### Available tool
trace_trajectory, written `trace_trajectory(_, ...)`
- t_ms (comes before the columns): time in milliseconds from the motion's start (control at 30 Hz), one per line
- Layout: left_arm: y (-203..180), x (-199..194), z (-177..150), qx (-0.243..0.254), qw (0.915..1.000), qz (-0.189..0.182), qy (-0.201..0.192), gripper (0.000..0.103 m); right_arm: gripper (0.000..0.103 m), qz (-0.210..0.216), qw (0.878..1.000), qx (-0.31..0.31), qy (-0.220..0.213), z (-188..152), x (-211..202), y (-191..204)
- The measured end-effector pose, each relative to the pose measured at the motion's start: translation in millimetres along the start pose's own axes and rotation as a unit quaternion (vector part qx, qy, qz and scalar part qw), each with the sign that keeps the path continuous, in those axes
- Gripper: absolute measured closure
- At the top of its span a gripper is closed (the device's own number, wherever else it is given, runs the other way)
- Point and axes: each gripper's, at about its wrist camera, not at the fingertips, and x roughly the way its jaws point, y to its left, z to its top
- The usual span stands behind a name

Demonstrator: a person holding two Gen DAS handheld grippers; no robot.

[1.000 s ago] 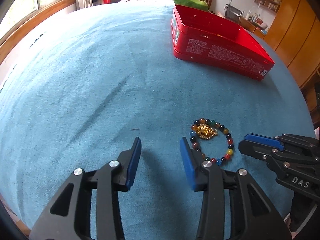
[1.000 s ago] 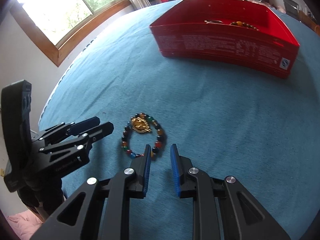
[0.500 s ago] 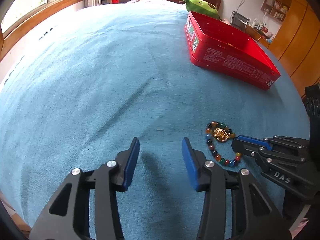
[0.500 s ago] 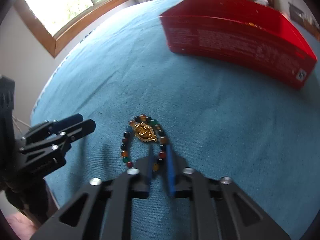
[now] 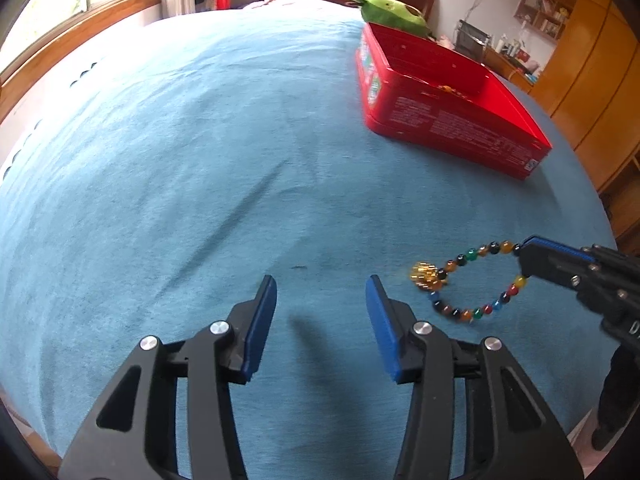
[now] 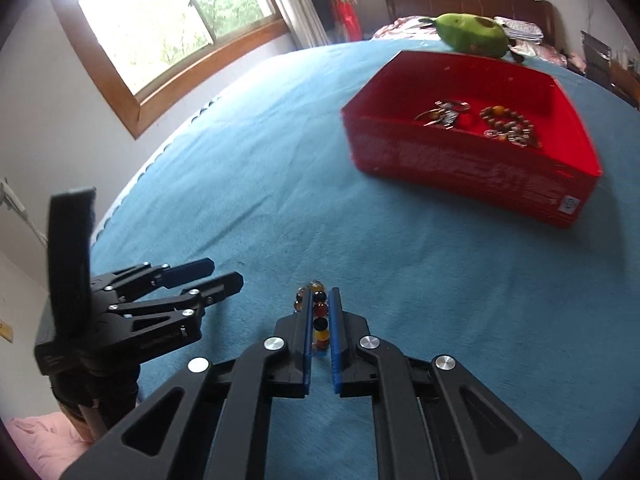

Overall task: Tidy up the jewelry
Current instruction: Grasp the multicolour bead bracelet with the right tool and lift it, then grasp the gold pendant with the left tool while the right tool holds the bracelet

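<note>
Two wrist fisheyes, looking down along their fingers

Both sit close over the blue bedspread [image 5: 200, 160], facing the red box [image 5: 452, 120] far across it. Each catches the other gripper at its edge; both share the bracelet [image 5: 472, 280].

Most of the bracelet [image 6: 319, 320] was hidden between the right tongs [image 6: 321, 312]; its gold charm [image 5: 425, 274] was blurred, and the box's [image 5: 452, 128] contents mostly concealed.

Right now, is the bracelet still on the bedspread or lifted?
Lifted. The bracelet dangles as an open loop from the shut right claw, clear of the bedspread.
</note>
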Motion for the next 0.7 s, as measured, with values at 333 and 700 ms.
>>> trace_trajectory(333,-45.0,31.5,17.7,0.089,0.9957,-0.016,0.023,0.057,0.096,-0.032,0.996,0.081,-0.014,-17.4,-25.3,-69.4)
trace_trajectory(700,-61.5,46.3,24.1,0.081,0.9920,-0.050,0.083,0.078,0.096,-0.027,0.993,0.114,-0.006,-24.9,-19.3,-95.4)
